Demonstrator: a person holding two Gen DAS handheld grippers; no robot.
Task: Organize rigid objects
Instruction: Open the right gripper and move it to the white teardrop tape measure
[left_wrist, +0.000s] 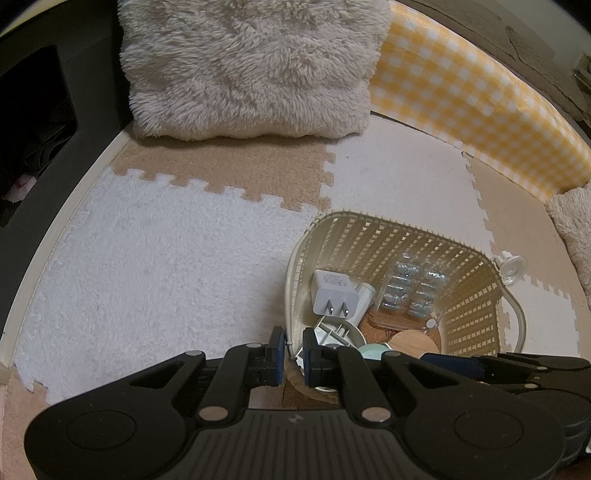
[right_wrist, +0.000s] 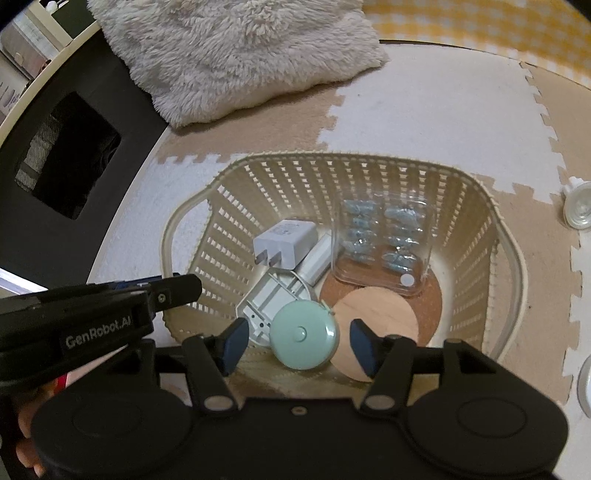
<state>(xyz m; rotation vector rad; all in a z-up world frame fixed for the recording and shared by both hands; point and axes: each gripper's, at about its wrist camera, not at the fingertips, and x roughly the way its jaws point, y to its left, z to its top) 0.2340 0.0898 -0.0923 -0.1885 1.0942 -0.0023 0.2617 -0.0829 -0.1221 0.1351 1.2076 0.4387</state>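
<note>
A cream slatted plastic basket (left_wrist: 476, 295) (right_wrist: 236, 206) sits on the foam mat. In it lie a white plug adapter (left_wrist: 332, 293) (right_wrist: 284, 243), a clear blister pack of blue pieces (left_wrist: 410, 291) (right_wrist: 384, 240), a mint round tape measure (right_wrist: 303, 339), a wooden disc (right_wrist: 373, 321), a cork disc (right_wrist: 432, 295) and a grey plastic part (right_wrist: 271, 299). My left gripper (left_wrist: 293, 356) is shut on the basket's near left rim. My right gripper (right_wrist: 297, 341) is open above the basket, its fingers on either side of the tape measure.
A clear suction cup (left_wrist: 511, 267) (right_wrist: 576, 206) lies on the mat right of the basket. A fluffy beige cushion (left_wrist: 251, 66) (right_wrist: 236, 51) lies behind. A yellow checked cushion (left_wrist: 480, 96) runs along the right. Dark furniture (left_wrist: 40, 122) stands at left.
</note>
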